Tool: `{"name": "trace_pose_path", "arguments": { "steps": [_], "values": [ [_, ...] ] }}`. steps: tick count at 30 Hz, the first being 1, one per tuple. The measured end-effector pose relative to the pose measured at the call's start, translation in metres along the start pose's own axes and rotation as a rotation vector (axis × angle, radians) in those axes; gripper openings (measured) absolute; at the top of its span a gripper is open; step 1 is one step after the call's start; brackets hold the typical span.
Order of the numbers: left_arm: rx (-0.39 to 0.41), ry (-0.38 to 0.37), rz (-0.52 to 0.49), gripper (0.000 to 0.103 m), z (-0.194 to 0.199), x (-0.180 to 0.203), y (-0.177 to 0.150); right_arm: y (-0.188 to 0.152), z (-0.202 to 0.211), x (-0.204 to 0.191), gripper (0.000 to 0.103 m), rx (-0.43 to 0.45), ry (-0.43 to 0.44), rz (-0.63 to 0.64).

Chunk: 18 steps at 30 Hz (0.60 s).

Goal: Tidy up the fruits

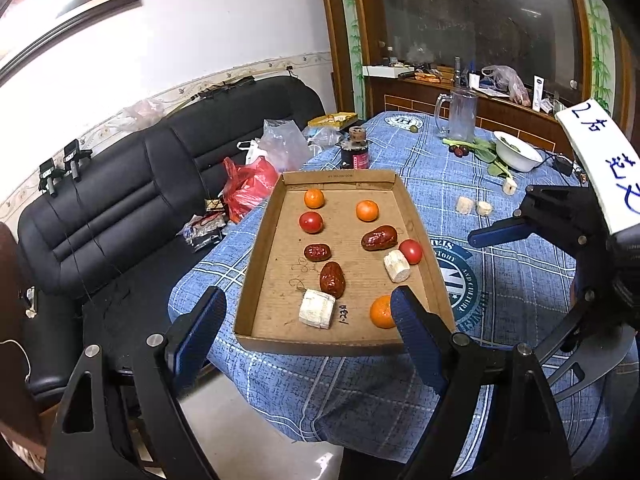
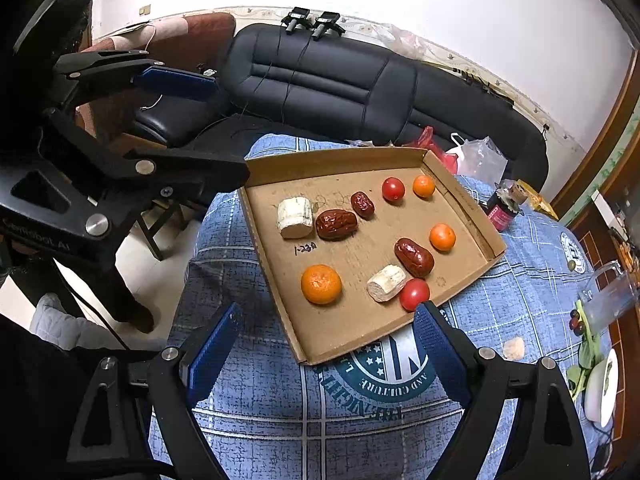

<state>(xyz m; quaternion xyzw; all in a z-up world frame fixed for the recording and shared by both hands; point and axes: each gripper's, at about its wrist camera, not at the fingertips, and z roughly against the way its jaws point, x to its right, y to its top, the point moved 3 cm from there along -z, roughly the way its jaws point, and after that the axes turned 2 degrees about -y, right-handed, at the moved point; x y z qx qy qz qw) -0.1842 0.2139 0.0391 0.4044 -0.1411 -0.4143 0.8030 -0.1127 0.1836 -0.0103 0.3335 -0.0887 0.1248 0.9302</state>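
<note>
A shallow cardboard tray (image 1: 416, 220) (image 2: 276, 268) lies on the blue checked tablecloth. In it are three oranges (image 1: 381, 312) (image 2: 321, 284), two red tomatoes (image 1: 311, 222) (image 2: 414, 294), three red dates (image 1: 332, 279) (image 2: 336, 224) and two white stalk pieces (image 1: 317, 309) (image 2: 295, 217). My left gripper (image 1: 308, 324) is open and empty above the tray's near edge. My right gripper (image 2: 326, 354) is open and empty just before the tray's near corner; it also shows at the right of the left wrist view (image 1: 500, 220).
More white pieces (image 1: 474, 206), greens, a white bowl (image 1: 518, 154), a glass mug (image 1: 462, 114) and a dark jar (image 1: 355, 154) stand further on the table. A black sofa (image 1: 132, 184) with plastic bags runs along the table's left side. The table edge drops to the floor near me.
</note>
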Motion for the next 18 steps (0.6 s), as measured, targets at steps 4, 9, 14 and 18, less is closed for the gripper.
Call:
{"name": "trace_pose_path", "arguments": {
  "steps": [4, 9, 14, 18],
  "values": [
    [0.002, 0.004, 0.004, 0.085, 0.0007, -0.0015, 0.0006, 0.0001, -0.0011, 0.0001, 0.089, -0.002, 0.002, 0.0],
    [-0.007, 0.003, 0.0, 0.085, -0.0003, -0.0012, 0.0008, 0.0, -0.0027, -0.0002, 0.089, -0.002, 0.005, 0.0],
    [0.0, 0.005, 0.012, 0.085, -0.0003, -0.0003, 0.003, -0.0009, -0.0036, 0.0001, 0.089, -0.003, 0.006, -0.003],
    [-0.016, 0.0, 0.029, 0.085, -0.0031, -0.0004, 0.0031, -0.0042, -0.0046, 0.0005, 0.091, -0.003, 0.009, -0.017]
  ]
}}
